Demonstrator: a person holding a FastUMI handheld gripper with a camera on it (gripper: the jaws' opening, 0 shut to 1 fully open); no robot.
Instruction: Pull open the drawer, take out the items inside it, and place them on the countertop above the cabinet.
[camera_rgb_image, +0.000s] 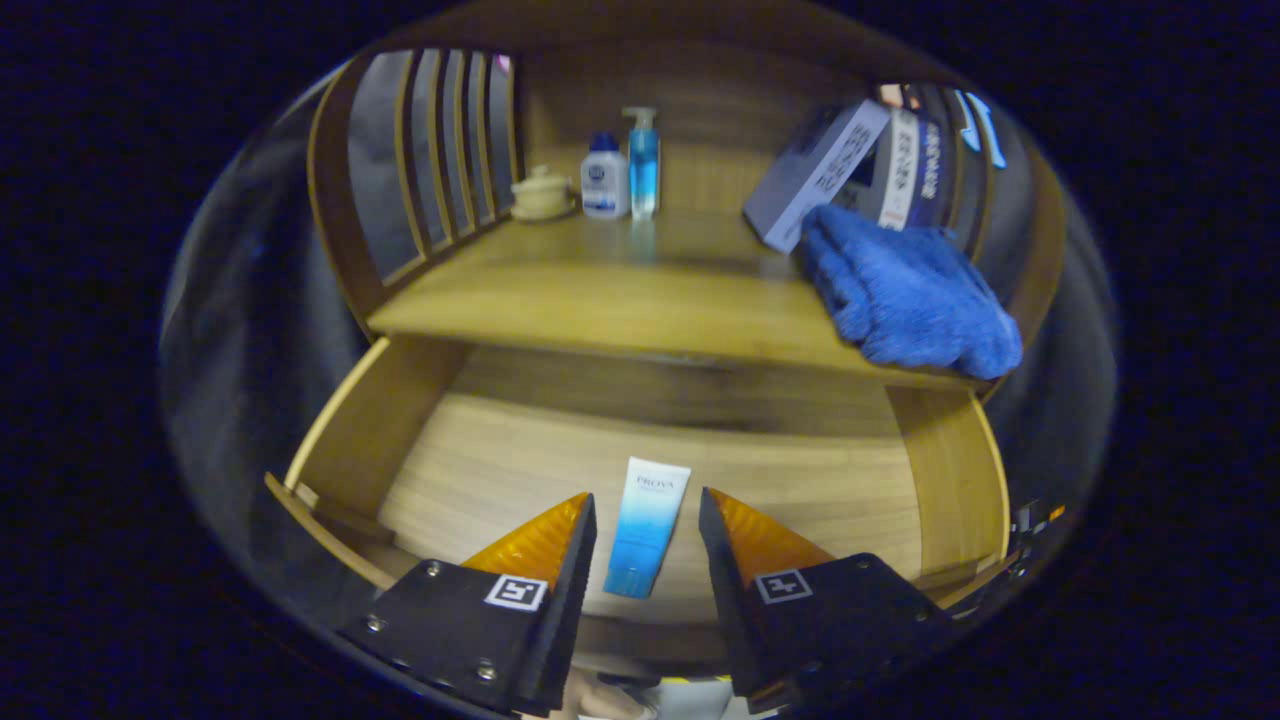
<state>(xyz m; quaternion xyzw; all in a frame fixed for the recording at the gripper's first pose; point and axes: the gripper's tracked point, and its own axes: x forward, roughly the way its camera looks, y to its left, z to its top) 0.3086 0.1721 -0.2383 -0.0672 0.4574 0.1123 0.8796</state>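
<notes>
A smooth wooden countertop (620, 300) carries a squat lidded jar (541, 192), a white bottle (604, 177), a clear blue pump bottle (642, 160), a box (815, 175) and a fuzzy blue cloth (905, 290). Below, the open drawer (480, 460) holds a flat tube (645, 525), lying between the spread fingers of the gripper (647, 515), untouched.

A wooden cabinet (640, 300) with warm, honey-toned grain occupies the scene. Its upper part forms an open alcove with a plank back wall (690, 120) and a curved top. On the left side, a panel of vertical wooden slats (440, 160) lets dim grey space show through the gaps; similar slats (960, 130) stand at the right. The light is soft and yellowish, leaving a faint sheen on the wood. Beyond the cabinet the surroundings are dark.
</notes>
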